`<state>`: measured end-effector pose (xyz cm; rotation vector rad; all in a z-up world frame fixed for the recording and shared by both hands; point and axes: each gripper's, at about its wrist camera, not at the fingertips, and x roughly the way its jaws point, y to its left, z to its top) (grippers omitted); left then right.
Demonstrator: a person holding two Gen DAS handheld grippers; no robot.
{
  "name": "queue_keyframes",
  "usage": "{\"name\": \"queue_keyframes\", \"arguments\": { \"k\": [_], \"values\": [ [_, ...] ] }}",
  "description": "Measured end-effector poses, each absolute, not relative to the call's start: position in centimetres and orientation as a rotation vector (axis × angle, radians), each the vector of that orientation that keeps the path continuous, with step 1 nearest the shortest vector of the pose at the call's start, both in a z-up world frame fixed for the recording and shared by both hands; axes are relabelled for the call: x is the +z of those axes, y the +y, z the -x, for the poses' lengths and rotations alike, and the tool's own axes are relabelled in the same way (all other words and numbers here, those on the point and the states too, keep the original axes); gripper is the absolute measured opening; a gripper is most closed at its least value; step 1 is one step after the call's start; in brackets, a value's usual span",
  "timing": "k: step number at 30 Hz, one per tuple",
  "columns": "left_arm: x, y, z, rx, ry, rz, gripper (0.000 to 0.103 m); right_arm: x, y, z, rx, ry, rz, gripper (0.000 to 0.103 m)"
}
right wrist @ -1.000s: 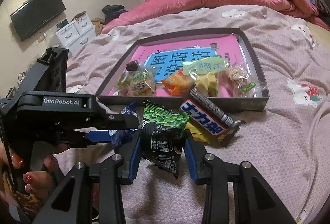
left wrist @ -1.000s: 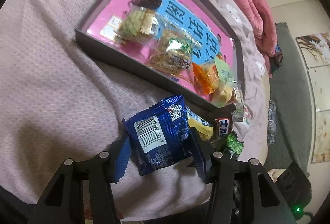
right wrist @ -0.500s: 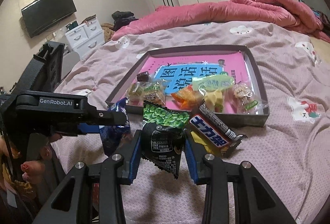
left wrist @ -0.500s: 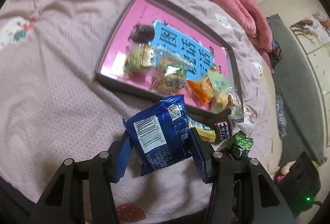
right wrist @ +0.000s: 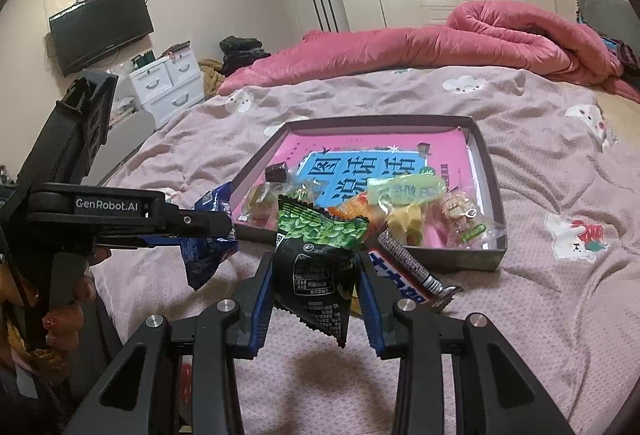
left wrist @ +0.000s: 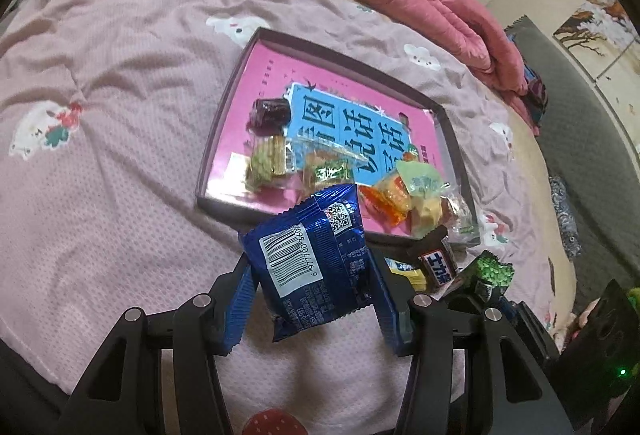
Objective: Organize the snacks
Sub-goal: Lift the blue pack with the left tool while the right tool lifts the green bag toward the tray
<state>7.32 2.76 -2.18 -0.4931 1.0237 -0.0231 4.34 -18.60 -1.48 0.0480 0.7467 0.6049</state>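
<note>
My left gripper (left wrist: 308, 299) is shut on a blue snack packet (left wrist: 308, 255) with a white barcode, held above the pink bedspread in front of the tray. My right gripper (right wrist: 316, 287) is shut on a black and green snack packet (right wrist: 320, 251), also lifted off the bed. The dark shallow tray (right wrist: 486, 159) with a pink and blue lining holds several wrapped snacks along its near side. A chocolate bar (right wrist: 404, 275) and a yellow packet (left wrist: 408, 271) lie on the bedspread just before the tray. In the right wrist view the left gripper (right wrist: 200, 223) is at the left with its blue packet (right wrist: 204, 255).
A rumpled pink duvet (right wrist: 460, 39) lies across the far side of the bed. White drawers (right wrist: 168, 87) and a wall television (right wrist: 102, 27) stand at the back left. A person's hand (right wrist: 64, 315) grips the left gripper's handle. The bedspread (left wrist: 100, 139) left of the tray is bare.
My left gripper has risen and rolled with the blue packet, so the tray now looks smaller and farther. The right gripper has tilted up slightly, still holding its packet.
</note>
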Motion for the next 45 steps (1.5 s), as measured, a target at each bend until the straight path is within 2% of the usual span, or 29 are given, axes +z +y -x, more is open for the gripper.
{"name": "queue_keyframes", "arguments": {
  "k": [26, 33, 45],
  "values": [
    [2.2, 4.2, -9.4, -0.012, 0.816, 0.410, 0.055, 0.1, -21.3, -5.6, 0.511, 0.662, -0.102, 0.039],
    [1.7, 5.2, -10.2, 0.003, 0.800, 0.424, 0.055, 0.4, -22.0, -6.5, 0.485, 0.641, -0.120, 0.039],
    [-1.2, 3.4, -11.5, 0.028, 0.845, 0.294, 0.055, 0.6, -23.1, -8.1, 0.448, 0.619, -0.140, 0.039]
  ]
}}
